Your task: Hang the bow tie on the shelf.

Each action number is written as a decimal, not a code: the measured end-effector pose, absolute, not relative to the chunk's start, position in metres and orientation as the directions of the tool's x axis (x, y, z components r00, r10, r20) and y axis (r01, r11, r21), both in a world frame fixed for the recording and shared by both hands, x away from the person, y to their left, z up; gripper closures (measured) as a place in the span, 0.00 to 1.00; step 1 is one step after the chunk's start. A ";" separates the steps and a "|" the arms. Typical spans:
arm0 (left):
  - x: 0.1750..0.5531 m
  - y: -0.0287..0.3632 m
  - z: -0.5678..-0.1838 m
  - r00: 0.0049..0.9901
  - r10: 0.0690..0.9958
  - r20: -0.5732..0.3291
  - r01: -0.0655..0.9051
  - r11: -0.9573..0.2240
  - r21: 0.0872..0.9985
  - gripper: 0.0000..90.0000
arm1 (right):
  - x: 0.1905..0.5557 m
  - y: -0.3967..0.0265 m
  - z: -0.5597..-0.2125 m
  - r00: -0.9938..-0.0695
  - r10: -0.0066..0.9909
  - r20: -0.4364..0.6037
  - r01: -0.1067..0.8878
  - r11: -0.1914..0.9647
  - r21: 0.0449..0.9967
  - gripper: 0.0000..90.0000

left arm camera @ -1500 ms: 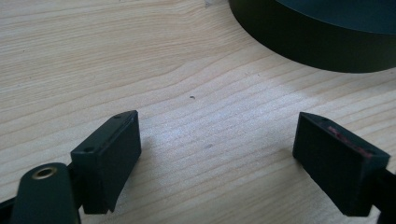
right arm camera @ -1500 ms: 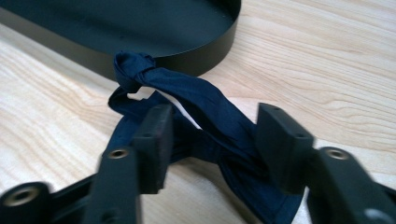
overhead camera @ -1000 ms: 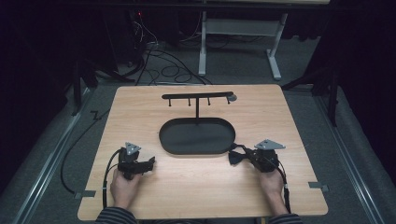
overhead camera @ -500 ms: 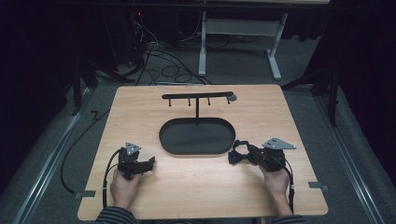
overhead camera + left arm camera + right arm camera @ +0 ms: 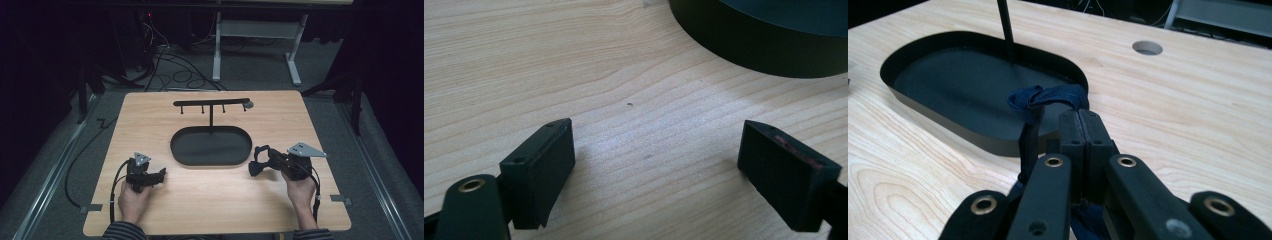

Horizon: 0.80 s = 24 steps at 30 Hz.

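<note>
The right gripper (image 5: 1079, 120) is clenching a dark blue fabric loop (image 5: 1048, 97), lifting it just beside the black tray (image 5: 185, 150), probably for its hook stand (image 5: 211, 102). The left gripper (image 5: 654, 165) is resting released on the worktop (image 5: 150, 120), tray ahead.

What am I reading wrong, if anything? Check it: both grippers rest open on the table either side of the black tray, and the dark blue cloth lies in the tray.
One thing is wrong: the right gripper isn't open. The right gripper view shows its jaws closed on the dark blue cloth, so the cloth is not lying in the black tray. The left gripper is open, as the left gripper view shows.
</note>
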State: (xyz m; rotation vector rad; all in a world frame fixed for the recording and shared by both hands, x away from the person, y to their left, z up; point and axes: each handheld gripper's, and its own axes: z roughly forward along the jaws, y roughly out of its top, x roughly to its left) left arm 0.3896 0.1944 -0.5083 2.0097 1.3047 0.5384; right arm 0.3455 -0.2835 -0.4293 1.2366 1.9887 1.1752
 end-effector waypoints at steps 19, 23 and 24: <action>0.390 0.194 -0.508 0.413 0.910 -0.019 0.633 -0.272 0.725 0.17 | 0.353 -0.278 -0.401 -0.477 0.879 -0.001 0.395 0.215 0.893 1.00; 0.390 0.194 -0.508 0.413 0.910 -0.020 0.633 -0.272 0.725 0.17 | 0.356 -0.275 -0.396 -0.491 0.871 -0.003 0.388 0.222 0.894 1.00; 0.390 0.194 -0.508 0.413 0.910 -0.020 0.633 -0.272 0.725 0.17 | 0.356 -0.275 -0.394 -0.489 0.872 -0.005 0.390 0.223 0.893 1.00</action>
